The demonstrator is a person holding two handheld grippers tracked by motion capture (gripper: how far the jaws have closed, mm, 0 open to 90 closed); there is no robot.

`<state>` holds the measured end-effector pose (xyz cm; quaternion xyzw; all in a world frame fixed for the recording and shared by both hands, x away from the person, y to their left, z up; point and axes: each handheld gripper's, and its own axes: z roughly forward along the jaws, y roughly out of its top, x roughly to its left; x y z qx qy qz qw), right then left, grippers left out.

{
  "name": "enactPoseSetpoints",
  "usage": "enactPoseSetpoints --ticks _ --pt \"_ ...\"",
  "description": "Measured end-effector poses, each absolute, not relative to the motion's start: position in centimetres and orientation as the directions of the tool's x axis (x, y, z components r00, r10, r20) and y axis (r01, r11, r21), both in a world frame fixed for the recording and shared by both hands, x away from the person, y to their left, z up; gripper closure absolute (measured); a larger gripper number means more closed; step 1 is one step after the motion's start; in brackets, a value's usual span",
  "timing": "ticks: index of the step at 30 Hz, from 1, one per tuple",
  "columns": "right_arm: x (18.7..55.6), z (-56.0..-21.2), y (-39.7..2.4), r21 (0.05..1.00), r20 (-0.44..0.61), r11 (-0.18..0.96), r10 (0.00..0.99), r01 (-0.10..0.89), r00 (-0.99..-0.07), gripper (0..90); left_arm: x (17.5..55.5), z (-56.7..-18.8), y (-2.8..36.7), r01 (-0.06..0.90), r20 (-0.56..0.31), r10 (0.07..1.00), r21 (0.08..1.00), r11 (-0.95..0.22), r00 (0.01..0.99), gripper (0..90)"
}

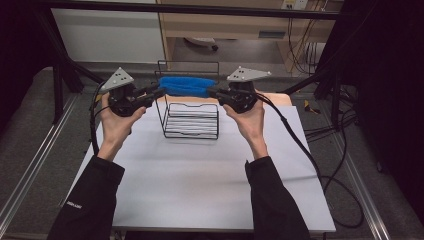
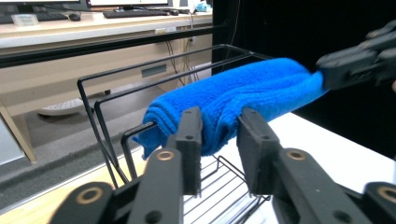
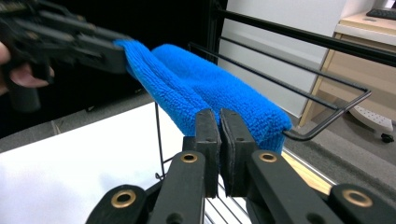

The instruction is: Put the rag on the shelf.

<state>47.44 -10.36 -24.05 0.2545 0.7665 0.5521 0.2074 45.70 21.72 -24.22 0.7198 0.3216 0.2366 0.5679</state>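
Observation:
A folded blue towel (image 1: pixel 185 86) hangs stretched between my two grippers, just above the top bars of a black wire rack (image 1: pixel 192 122) that stands on the white table. My left gripper (image 1: pixel 161 91) is shut on the towel's left end; in the left gripper view the thick blue pile (image 2: pixel 252 88) fills the gap between its jaws (image 2: pixel 219 126). At the towel's right end, my right gripper (image 1: pixel 210 91) is shut on it, its jaws (image 3: pixel 219 123) nearly together on a thin edge of the towel (image 3: pixel 205 88). Each gripper view shows the other gripper at the towel's far end.
The white table top (image 1: pixel 200 175) spreads in front of the rack. A black frame bar (image 1: pixel 200 9) crosses overhead at the back, with a wooden desk (image 1: pixel 225 25) behind it. Cables (image 1: pixel 330 165) trail off the table's right side.

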Motion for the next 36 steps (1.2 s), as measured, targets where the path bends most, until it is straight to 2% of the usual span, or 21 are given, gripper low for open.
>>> enactPoseSetpoints --ticks 5,15,21,24,29,36 --pt "47.5 -24.6 -10.2 0.948 -0.046 0.277 0.609 0.158 -0.792 87.1 45.3 -22.6 22.1 0.204 -0.072 0.722 0.974 -0.097 0.688 69.2" --pt "47.5 -25.1 -9.9 0.938 -0.074 0.314 0.599 0.149 -0.797 84.4 47.0 -25.6 20.4 0.351 -0.084 0.728 0.909 -0.223 0.681 89.7" --pt "47.7 -25.4 -9.7 0.934 -0.043 0.309 0.594 0.178 -0.804 78.1 47.7 -26.9 20.1 0.363 -0.073 0.739 0.9 -0.241 0.669 90.0" --pt "48.0 -26.0 -9.8 0.932 -0.005 0.293 0.604 0.216 -0.797 80.4 48.0 -27.4 20.0 0.359 -0.063 0.742 0.9 -0.247 0.667 90.0" --pt "48.6 -27.3 -10.5 0.928 0.031 0.27 0.63 0.256 -0.776 89.9 48.3 -28.0 19.8 0.353 -0.056 0.743 0.902 -0.25 0.667 90.0" --pt "49.2 -28.3 -10.6 0.929 0.056 0.245 0.647 0.277 -0.761 89.3 48.6 -28.5 19.6 0.345 -0.054 0.744 0.907 -0.243 0.666 90.0"
